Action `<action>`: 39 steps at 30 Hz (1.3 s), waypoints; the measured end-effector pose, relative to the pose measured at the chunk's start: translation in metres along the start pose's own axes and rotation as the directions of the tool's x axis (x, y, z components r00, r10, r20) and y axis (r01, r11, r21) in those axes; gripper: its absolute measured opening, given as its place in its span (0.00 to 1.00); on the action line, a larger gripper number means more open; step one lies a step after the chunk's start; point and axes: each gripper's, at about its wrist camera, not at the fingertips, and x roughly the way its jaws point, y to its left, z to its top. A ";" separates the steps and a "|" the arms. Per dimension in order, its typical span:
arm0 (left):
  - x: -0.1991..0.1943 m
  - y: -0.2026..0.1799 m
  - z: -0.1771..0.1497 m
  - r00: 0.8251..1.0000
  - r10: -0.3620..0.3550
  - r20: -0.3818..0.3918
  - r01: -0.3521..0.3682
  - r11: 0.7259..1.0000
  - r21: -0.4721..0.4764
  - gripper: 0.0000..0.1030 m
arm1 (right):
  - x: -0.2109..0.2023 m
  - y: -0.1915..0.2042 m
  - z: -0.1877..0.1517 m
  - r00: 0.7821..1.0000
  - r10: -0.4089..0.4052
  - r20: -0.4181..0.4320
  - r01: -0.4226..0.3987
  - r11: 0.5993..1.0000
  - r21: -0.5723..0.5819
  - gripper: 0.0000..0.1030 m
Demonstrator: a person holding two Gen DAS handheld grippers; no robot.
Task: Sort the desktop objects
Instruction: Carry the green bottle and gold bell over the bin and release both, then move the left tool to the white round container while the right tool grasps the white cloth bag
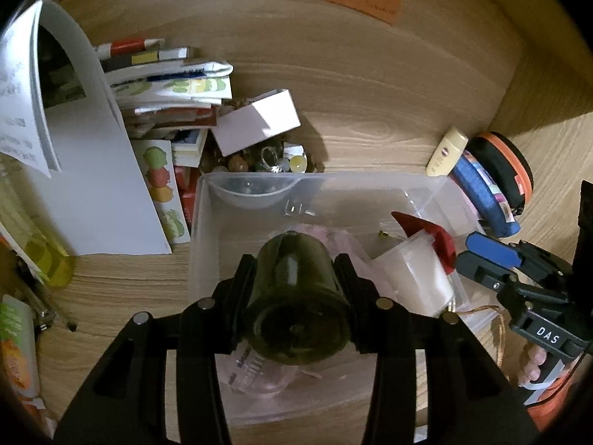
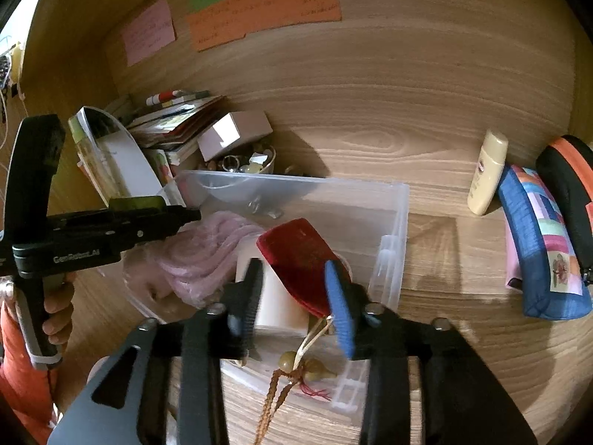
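Note:
My left gripper (image 1: 294,259) is shut on a dark green cylindrical jar (image 1: 296,296) and holds it over the clear plastic bin (image 1: 200,230). In the right wrist view the left gripper (image 2: 185,215) reaches in from the left with the jar's edge (image 2: 137,203) showing. My right gripper (image 2: 294,289) is open above the bin (image 2: 393,230), its fingers either side of a red pouch (image 2: 300,259) that lies on a white box (image 2: 278,304). The pouch also shows in the left wrist view (image 1: 430,233). A pink cloth (image 2: 207,252) lies in the bin.
Books and papers (image 1: 166,85), a white box (image 1: 259,120) and a bowl of trinkets (image 1: 259,163) stand behind the bin. A cream tube (image 2: 485,170), a blue pouch (image 2: 537,244) and a black-orange case (image 2: 567,181) lie at right. A gourd charm (image 2: 311,365) hangs over the bin's front.

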 end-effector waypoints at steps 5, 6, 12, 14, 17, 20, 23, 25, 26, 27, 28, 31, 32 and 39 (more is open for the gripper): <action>-0.018 -0.003 0.002 0.999 0.016 0.043 -0.017 1.000 0.003 0.54 | -0.009 0.004 0.002 1.000 0.012 0.028 -0.012 1.000 -0.003 0.48; -0.023 -0.003 0.002 0.998 0.018 0.055 -0.018 1.000 0.007 0.54 | -0.011 0.005 0.003 0.999 0.018 0.032 -0.018 1.000 -0.001 0.51; -0.054 -0.003 -0.001 0.992 0.029 0.119 -0.030 0.999 0.014 0.65 | -0.031 0.013 0.007 0.997 0.026 0.074 -0.024 0.999 -0.024 0.56; -0.066 -0.003 -0.004 0.989 0.028 0.142 -0.031 0.999 0.016 0.66 | -0.039 0.018 0.008 0.996 0.032 0.087 -0.029 0.999 -0.035 0.57; -0.080 -0.005 -0.011 0.986 0.027 0.165 -0.032 0.999 0.030 0.70 | -0.053 0.028 0.005 0.994 0.023 0.107 -0.017 0.998 -0.059 0.68; -0.093 -0.007 -0.023 0.982 0.031 0.184 -0.041 0.998 0.052 0.73 | -0.067 0.038 -0.004 0.991 0.015 0.133 -0.004 0.997 -0.083 0.78; -0.104 -0.007 -0.036 0.981 0.035 0.193 -0.047 0.997 0.062 0.74 | -0.081 0.048 -0.014 0.988 0.007 0.151 0.010 0.994 -0.108 0.79; -0.110 -0.003 -0.047 0.981 0.035 0.191 -0.047 0.997 0.060 0.77 | -0.088 0.053 -0.023 0.989 0.012 0.148 0.005 0.994 -0.112 0.79; -0.112 -0.002 -0.051 0.981 0.037 0.190 -0.049 0.997 0.060 0.77 | -0.092 0.056 -0.028 0.989 0.014 0.145 0.002 0.994 -0.110 0.79; -0.114 0.000 -0.057 0.982 0.039 0.186 -0.051 0.997 0.062 0.77 | -0.094 0.057 -0.032 0.990 0.017 0.141 -0.001 0.994 -0.109 0.80; -0.116 0.001 -0.061 0.982 0.041 0.184 -0.053 0.997 0.062 0.77 | -0.097 0.059 -0.036 0.990 0.022 0.138 -0.007 0.994 -0.106 0.80; -0.120 0.007 -0.079 0.986 0.044 0.163 -0.053 0.997 0.056 0.79 | -0.102 0.067 -0.053 0.992 0.039 0.119 -0.027 0.995 -0.099 0.80; -0.120 0.008 -0.084 0.987 0.043 0.156 -0.052 0.997 0.054 0.79 | -0.103 0.069 -0.057 0.992 0.041 0.116 -0.029 0.994 -0.101 0.80; -0.112 0.016 -0.123 0.995 0.041 0.093 -0.045 0.998 0.044 0.80 | -0.099 0.082 -0.095 0.996 0.075 0.053 -0.072 0.996 -0.051 0.80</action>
